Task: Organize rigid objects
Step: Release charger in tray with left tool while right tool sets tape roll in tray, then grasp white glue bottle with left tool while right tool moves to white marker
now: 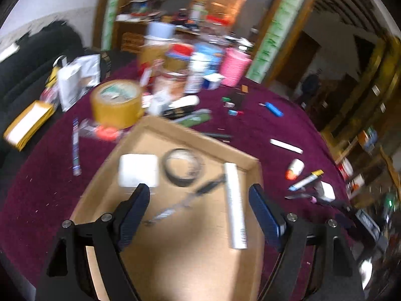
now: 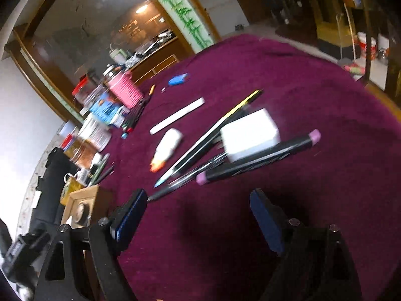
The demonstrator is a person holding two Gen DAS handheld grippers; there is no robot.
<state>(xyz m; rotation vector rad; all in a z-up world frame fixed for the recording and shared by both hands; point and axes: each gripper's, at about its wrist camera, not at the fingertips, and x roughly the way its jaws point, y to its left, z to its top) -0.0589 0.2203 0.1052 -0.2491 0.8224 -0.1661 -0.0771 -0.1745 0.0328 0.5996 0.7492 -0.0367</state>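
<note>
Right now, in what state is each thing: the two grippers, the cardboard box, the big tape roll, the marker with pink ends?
left gripper: open, empty, over the box.
right gripper: open, empty, over the cloth.
cardboard box: open on top, partly filled.
big tape roll: lying flat outside the box.
marker with pink ends: capped, lying on the cloth.

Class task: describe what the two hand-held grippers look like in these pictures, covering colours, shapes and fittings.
Both the left gripper and the right gripper have matte black angular frames with round silver bolt heads. Each carries two slim black jaws faced with dark blue pads. No cables or sleeves show.
</note>
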